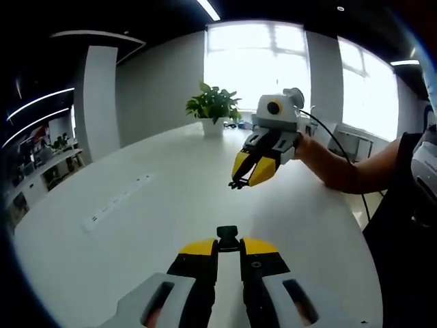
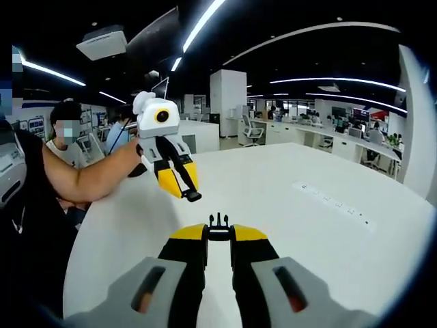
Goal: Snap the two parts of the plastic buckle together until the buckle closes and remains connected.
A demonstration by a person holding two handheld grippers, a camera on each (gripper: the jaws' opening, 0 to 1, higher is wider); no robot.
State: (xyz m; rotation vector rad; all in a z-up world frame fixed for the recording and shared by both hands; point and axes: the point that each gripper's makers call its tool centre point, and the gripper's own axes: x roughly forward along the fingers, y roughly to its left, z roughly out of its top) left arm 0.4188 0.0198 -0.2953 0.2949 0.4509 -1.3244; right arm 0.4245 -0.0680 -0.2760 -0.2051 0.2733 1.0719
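Left gripper [image 1: 228, 240] clamps the socket half of the buckle [image 1: 227, 235], bottom centre. Right gripper [image 2: 218, 227] clamps the pronged half [image 2: 218, 222], bottom centre. Both halves held apart above the white table [image 1: 136, 205].

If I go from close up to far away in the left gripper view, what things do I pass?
Left gripper pinching a black buckle piece → right gripper holding the other buckle piece above the white table → potted plant → bright windows.
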